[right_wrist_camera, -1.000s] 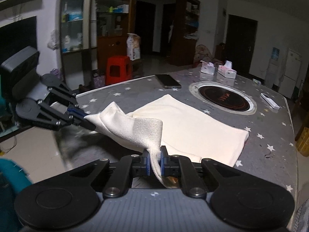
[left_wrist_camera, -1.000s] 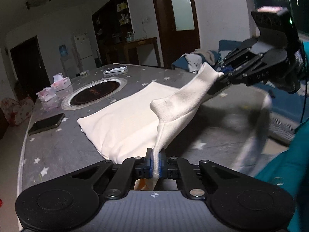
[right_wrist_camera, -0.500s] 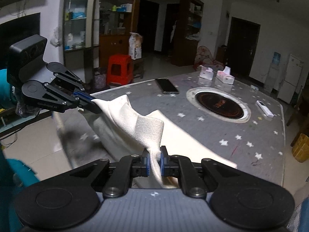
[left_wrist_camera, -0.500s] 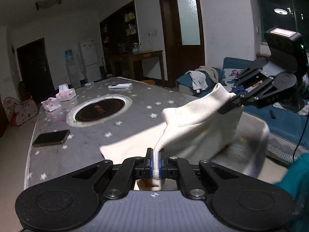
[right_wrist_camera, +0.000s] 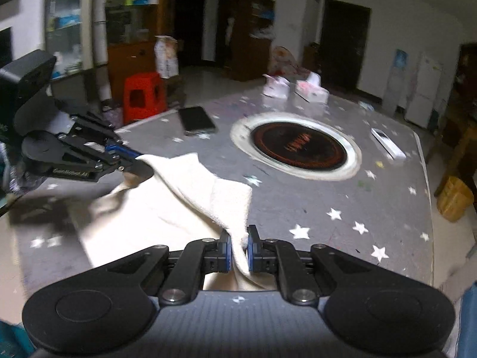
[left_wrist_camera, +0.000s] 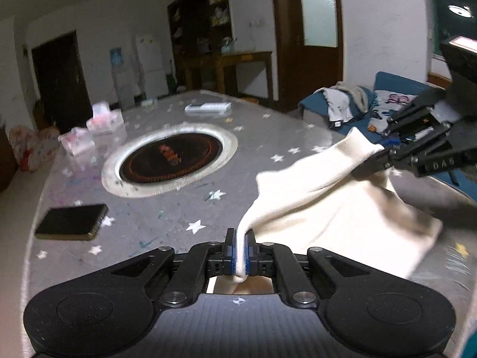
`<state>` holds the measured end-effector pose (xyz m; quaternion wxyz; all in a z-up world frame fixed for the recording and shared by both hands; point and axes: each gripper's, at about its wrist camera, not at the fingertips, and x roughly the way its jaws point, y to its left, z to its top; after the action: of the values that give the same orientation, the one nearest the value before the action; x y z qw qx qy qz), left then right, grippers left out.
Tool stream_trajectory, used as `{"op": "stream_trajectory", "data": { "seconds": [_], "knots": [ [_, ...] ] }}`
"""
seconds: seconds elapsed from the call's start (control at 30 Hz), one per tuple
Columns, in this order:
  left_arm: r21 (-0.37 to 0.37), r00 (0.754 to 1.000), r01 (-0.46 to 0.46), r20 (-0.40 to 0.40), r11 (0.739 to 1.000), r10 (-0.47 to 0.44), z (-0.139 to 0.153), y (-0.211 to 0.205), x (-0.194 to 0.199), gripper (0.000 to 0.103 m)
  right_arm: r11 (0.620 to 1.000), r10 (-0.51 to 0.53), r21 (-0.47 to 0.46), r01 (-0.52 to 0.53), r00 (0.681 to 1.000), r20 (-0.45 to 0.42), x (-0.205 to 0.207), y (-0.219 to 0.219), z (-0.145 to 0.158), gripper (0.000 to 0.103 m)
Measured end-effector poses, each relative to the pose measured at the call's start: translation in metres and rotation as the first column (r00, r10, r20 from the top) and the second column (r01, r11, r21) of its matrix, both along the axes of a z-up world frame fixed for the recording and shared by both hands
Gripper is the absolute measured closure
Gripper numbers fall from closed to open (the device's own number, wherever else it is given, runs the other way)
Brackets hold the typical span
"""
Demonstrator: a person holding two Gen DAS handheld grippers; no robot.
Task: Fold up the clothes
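Below the left gripper (left_wrist_camera: pixel 241 249), the lower end of the cream, soft-napped fabric garment (left_wrist_camera: pixel 325 208) is being hidden by the black linkage arms, so its full outline cannot be made out. A bunched corner is being pinched tight between the blue-padded jaws. Ahead and to the right, another corner is being clamped by the right gripper (left_wrist_camera: pixel 384 152), whose body is being cut off at the picture's edge. Between the two grippers the cloth is being held up, sagging in thick folds, with its far end being blurred over the grey, star-patterned table (left_wrist_camera: pixel 167 223). Ahead of the left gripper, a round dark cooktop with a metal ring (left_wrist_camera: pixel 170 158) is being seen set into the table, and a flat black phone (left_wrist_camera: pixel 71 222) is lying to the left. Two small boxes further off are being rendered too blurred to identify.
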<state>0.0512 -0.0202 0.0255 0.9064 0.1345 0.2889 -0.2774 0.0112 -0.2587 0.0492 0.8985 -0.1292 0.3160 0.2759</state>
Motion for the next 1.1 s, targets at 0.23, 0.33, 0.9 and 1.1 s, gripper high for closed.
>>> {"op": "stream_trajectory", "data": {
  "seconds": [0.23, 0.33, 0.9, 1.1],
  "knots": [
    [-0.001, 0.994, -0.101, -0.052, 0.995, 0.101, -0.034, -0.011, 0.029, 0.09, 0.985, -0.161, 0.049, 0.163, 0.986, -0.045, 0.031, -0.004, -0.047, 0.084],
    [0.006, 0.992, -0.12, -0.045, 0.993, 0.12, -0.034, -0.011, 0.033, 0.086, 0.971, -0.224, 0.08, 0.227, 0.973, -0.049, 0.033, -0.015, -0.052, 0.081],
    [-0.064, 0.996, -0.052, -0.075, 0.997, 0.047, -0.011, -0.024, 0.02, 0.086, 0.98, -0.122, 0.14, 0.139, 0.985, -0.121, 0.049, 0.02, -0.044, 0.083],
    [-0.078, 0.989, -0.055, -0.142, 0.995, 0.044, -0.022, -0.043, 0.038, 0.087, 0.982, -0.143, 0.096, 0.161, 0.975, -0.171, 0.065, 0.03, -0.064, 0.083]
  ]
}}
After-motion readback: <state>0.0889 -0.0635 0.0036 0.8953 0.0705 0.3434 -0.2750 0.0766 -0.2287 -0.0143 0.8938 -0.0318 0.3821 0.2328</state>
